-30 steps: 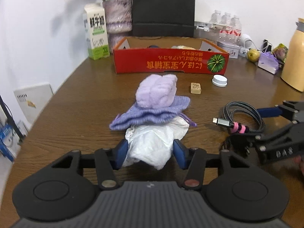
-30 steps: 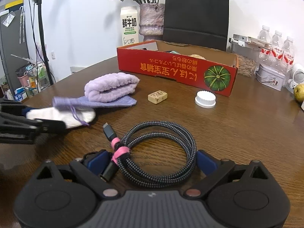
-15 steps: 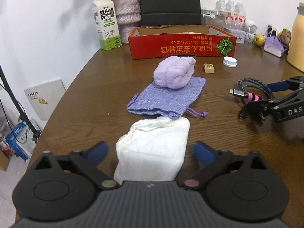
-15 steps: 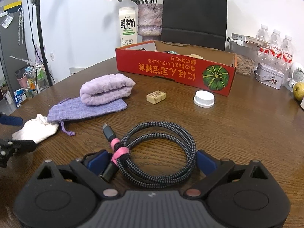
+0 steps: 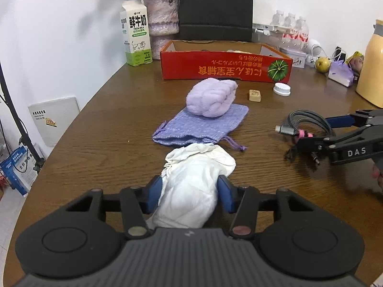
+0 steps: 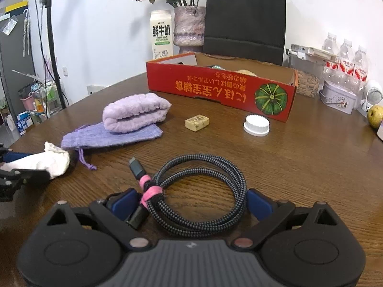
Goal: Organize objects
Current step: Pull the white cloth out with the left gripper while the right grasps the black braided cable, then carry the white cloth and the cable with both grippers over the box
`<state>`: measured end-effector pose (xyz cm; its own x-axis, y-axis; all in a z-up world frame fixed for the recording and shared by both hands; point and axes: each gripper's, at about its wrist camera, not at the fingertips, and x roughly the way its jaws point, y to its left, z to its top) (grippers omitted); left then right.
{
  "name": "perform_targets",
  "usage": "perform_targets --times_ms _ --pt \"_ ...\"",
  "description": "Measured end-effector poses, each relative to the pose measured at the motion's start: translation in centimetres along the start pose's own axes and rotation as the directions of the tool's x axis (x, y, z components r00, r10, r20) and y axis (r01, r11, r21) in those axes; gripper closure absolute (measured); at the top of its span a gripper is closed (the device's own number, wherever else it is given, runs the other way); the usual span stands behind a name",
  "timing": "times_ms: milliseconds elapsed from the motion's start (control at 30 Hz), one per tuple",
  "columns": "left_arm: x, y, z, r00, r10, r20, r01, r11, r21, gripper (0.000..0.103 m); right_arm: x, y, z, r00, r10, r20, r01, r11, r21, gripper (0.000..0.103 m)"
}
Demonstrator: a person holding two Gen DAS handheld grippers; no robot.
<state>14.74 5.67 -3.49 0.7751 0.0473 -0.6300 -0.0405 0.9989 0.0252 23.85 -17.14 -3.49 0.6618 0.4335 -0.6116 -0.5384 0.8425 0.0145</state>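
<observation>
1. Two tongs are at work, each busy with one thing on the table (image 5: 100,129); the step in hand looks like picking both up for the red box (image 5: 225,68) at the far side.
2. Left tongs (image 5: 189,191): the jaws are closing on the white pouch (image 5: 194,179), which lies between the blue pads and bulges out ahead of them. The pads press its sides, so I judge it gripped. It rests on the table just short of the purple bag (image 5: 203,126).
3. Middle: a lilac towel (image 5: 211,96) lies rolled on the far end of the purple bag, with a small tan block (image 5: 255,95) and a white cap (image 5: 282,89) beside it, all still outside the box.
4. Right tongs (image 6: 189,203): the jaws stand wide and are closing around the coiled cable (image 6: 203,196), bound with a pink tie (image 6: 149,190). The left pad seems to touch the plug end, though the view there is cramped; the right pad sits just beside the coil. I judge it not yet gripped.
5. Next move: lift the pouch clear of the bag's drawstring and carry it over the towel into the box; the right jaws must close until the springy coil is pinched firmly before any lift.
</observation>
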Motion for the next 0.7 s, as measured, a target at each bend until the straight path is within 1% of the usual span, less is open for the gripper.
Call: perform_targets --times_ms 33,267,367,433,533,633,700 --pt "-0.3 0.0 -0.1 1.000 -0.004 0.003 0.004 1.000 -0.004 0.052 -0.2 0.1 -0.1 1.000 0.003 0.010 -0.003 1.000 -0.001 0.011" --pt "-2.1 0.5 0.1 0.999 -0.007 0.040 0.008 1.000 -0.019 0.050 -1.3 0.9 -0.5 1.000 0.000 0.024 0.000 1.000 0.001 0.011" --pt "-1.8 0.8 0.0 0.999 -0.003 0.032 0.004 0.999 -0.036 0.050 -1.7 1.0 -0.5 1.000 0.006 0.030 -0.006 1.000 0.009 0.011" --pt "-1.6 1.0 -0.1 1.000 -0.005 0.024 0.006 0.999 -0.045 0.050 -1.6 1.3 -0.6 1.000 0.007 0.018 -0.007 1.000 0.004 0.011" --pt "-1.5 1.1 -0.2 1.000 -0.010 0.023 0.011 0.999 -0.049 0.050 -1.3 1.6 -0.5 1.000 0.016 -0.001 -0.016 1.000 0.000 0.008" --pt "-1.5 1.1 -0.1 1.000 -0.009 0.025 0.010 0.998 -0.057 0.050 -0.7 1.8 -0.2 1.000 0.009 -0.018 -0.009 1.000 0.002 0.000" --pt "-1.5 1.2 -0.1 1.000 -0.008 0.024 0.009 0.998 -0.061 0.050 -0.3 1.9 -0.3 0.999 0.031 -0.030 -0.031 1.000 0.006 0.000"
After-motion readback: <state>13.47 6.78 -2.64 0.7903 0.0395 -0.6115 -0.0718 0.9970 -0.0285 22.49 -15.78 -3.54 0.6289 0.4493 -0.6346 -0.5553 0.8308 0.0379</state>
